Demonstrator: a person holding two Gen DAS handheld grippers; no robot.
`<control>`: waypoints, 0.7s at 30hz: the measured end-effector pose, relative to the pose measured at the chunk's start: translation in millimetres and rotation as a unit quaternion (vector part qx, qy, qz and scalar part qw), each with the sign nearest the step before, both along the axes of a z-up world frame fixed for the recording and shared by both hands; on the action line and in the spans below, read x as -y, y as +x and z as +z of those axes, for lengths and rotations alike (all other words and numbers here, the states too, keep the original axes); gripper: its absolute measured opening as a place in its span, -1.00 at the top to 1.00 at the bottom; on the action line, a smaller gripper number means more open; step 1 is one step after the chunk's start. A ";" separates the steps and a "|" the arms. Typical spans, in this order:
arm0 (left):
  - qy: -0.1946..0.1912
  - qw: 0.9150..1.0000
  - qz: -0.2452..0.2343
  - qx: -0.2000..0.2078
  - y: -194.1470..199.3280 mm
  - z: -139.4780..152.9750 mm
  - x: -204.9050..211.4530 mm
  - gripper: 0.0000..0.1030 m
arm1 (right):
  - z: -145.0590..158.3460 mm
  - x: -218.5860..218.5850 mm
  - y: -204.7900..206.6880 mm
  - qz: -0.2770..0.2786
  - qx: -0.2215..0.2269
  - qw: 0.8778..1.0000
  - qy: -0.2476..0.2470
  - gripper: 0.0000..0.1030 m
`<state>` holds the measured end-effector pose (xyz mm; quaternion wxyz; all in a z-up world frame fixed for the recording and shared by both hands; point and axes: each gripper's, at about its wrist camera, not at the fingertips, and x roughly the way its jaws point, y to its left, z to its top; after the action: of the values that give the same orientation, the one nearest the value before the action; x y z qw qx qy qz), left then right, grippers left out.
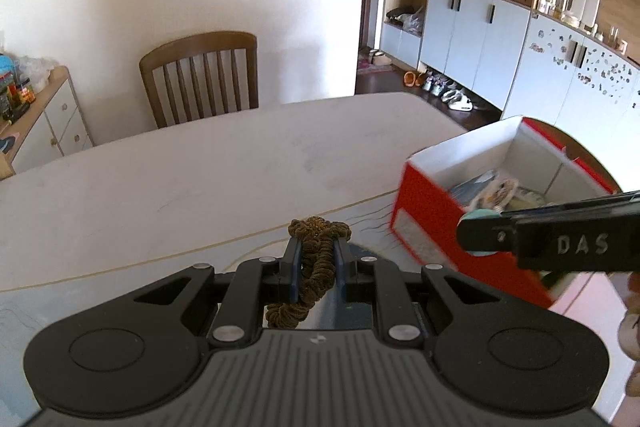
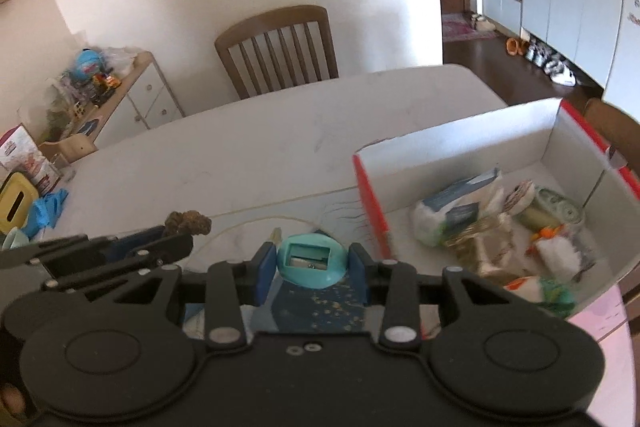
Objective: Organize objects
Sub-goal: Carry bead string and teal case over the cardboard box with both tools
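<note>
— White tabletop [image 1: 200,163], dining room, wooden chair [image 1: 204,75] at the far side, cabinets [image 1: 472,31] off right. What's in hand?

— Left tongs [image 1: 316,259] pinched tight on a brown scrunchie [image 1: 316,267]; it bunches above the tips and hangs down between the pads, clear of the tabletop.

— And the other?

— Right tongs [image 2: 312,263] set narrow, holding a teal sharpener [image 2: 311,261] between the blue pads [image 2: 264,273], blade slot facing the camera.

— Box?

— Red box [image 2: 370,195], white inside, open top, on the tabletop to the right of both tongs. Already holds a jumble: a tissue pack [image 2: 452,205], gold clips [image 2: 476,235], tape roll [image 2: 556,207], other bits too blurred to name.

— Tongs relative to each other?

— Side by side, left just beside right; both near the box's red end.

— Anything else?

— Blue glove [image 2: 48,211] and a yellow container [image 2: 16,207] at the tabletop's left edge.
</note>
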<state>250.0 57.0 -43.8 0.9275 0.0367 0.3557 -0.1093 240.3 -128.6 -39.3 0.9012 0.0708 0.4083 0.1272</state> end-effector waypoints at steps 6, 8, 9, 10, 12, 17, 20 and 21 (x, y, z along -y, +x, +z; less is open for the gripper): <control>-0.003 1.000 -0.006 0.017 -14.7 21.2 39.2 0.68 | 9.6 44.4 -10.0 0.019 0.025 0.999 -0.016 0.27; -0.006 1.000 -0.006 0.019 -16.5 24.5 52.2 0.68 | 10.9 57.0 -12.4 0.023 0.032 0.999 -0.024 0.27; -0.009 1.000 -0.006 0.018 -17.2 25.4 58.2 0.68 | 11.6 63.0 -13.3 0.025 0.035 0.999 -0.027 0.27; -0.009 1.000 -0.007 0.018 -17.7 26.4 64.8 0.68 | 11.9 68.8 -13.7 0.027 0.038 0.998 -0.030 0.27; -0.007 1.000 -0.006 0.019 -18.8 27.4 79.2 0.68 | 12.3 82.2 -14.8 0.030 0.043 0.998 -0.035 0.27; -0.007 1.000 -0.010 0.018 -18.4 27.2 115.3 0.68 | 11.7 113.4 -16.5 0.033 0.052 0.997 -0.046 0.27; -0.006 1.000 -0.014 0.015 -15.8 24.5 136.7 0.68 | 9.6 132.6 -15.6 0.031 0.055 0.997 -0.050 0.27; -0.006 1.000 -0.017 0.013 -14.3 23.1 143.6 0.68 | 9.0 137.9 -14.8 0.031 0.055 0.997 -0.052 0.27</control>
<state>235.6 -86.6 -20.7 0.9304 0.0383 0.3419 -0.1265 225.5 -266.5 -30.4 0.9205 0.0045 0.3658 0.1373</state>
